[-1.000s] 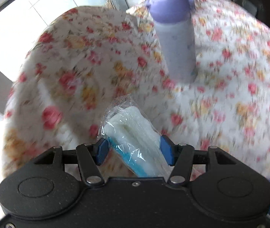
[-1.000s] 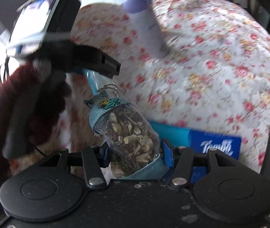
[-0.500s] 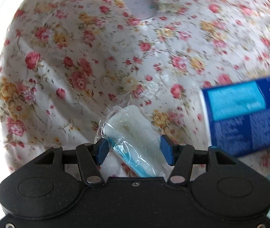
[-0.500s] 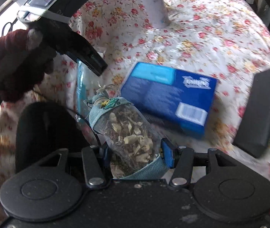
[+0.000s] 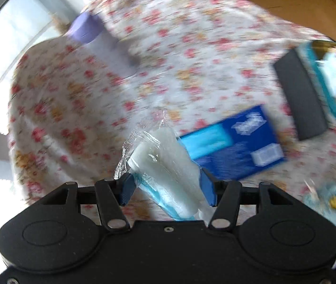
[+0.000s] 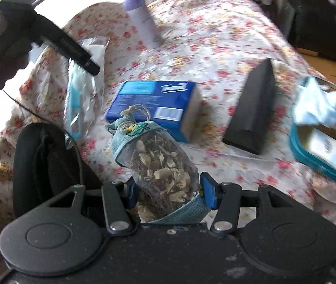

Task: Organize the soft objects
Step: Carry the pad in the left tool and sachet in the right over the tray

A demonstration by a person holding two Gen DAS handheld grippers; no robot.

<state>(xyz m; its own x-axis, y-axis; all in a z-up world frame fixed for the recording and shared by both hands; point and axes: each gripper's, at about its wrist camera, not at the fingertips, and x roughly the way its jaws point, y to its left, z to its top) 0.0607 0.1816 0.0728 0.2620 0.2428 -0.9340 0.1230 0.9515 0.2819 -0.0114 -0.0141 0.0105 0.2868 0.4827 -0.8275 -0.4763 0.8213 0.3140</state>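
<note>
My left gripper is shut on a clear plastic packet of white pads with a blue strip, held above the flowered cloth. That same packet hangs from the left gripper at the upper left of the right wrist view. My right gripper is shut on a small sachet of dried leaves with a teal cloth top tied by string. A blue tissue box lies on the cloth just beyond the sachet. A teal tray at the right edge holds pale blue and pink soft items.
A flowered tablecloth covers the table. A lilac-capped bottle stands at the back. A long black box lies between the tissue box and the tray. A black padded object sits near left. Floor shows beyond the table's right edge.
Both grippers have swung to the right across the table with their loads. The tissue box, the black box and the teal tray have come into view. The left gripper has rolled.
</note>
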